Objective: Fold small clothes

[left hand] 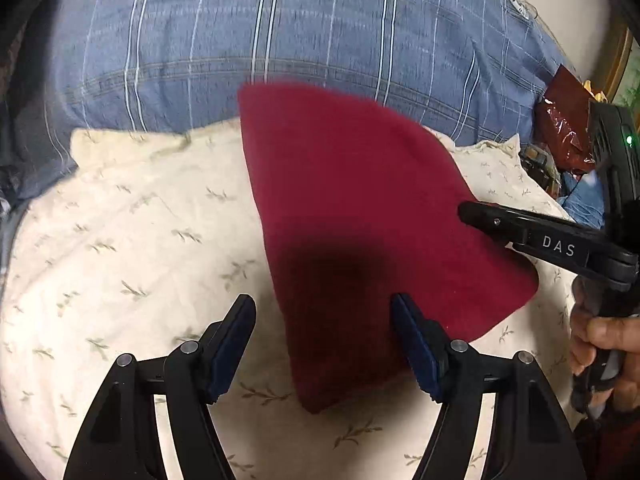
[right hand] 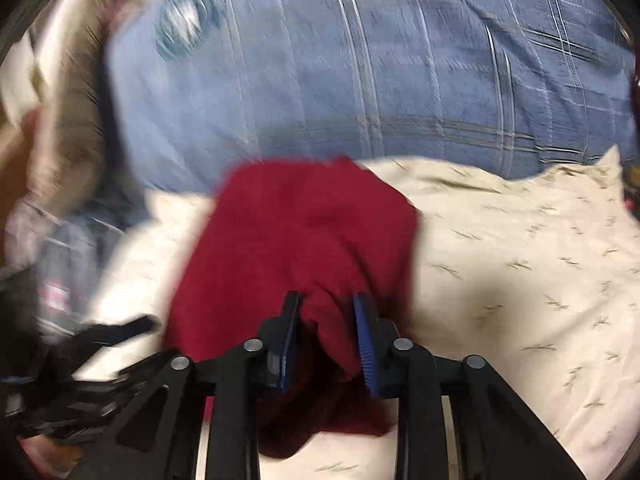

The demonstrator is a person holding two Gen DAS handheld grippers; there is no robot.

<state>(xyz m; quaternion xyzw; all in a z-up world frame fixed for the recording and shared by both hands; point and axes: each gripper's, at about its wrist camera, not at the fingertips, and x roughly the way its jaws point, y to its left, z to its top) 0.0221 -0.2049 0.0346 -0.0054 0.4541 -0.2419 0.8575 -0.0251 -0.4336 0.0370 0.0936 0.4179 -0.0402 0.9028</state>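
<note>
A dark red garment (left hand: 360,200) lies on a cream leaf-print sheet (left hand: 140,240), spread as a rough triangle. My left gripper (left hand: 322,304) hovers open over its near end; the right finger (left hand: 416,340) is above the fabric, the left finger above bare sheet. From the right, my right gripper (left hand: 466,214) reaches onto the garment's right edge, held by a hand (left hand: 600,344). In the blurred right wrist view my right gripper (right hand: 327,304) is shut on a bunched fold of the red garment (right hand: 304,224). My left gripper (right hand: 120,330) shows as a dark blur at lower left.
A blue plaid quilt (left hand: 300,32) rises behind the sheet. A red-brown plastic bag (left hand: 568,120) and other clutter sit at the far right edge. In the right wrist view, pale cloth (right hand: 60,120) is heaped at the left, and open cream sheet (right hand: 520,260) extends to the right.
</note>
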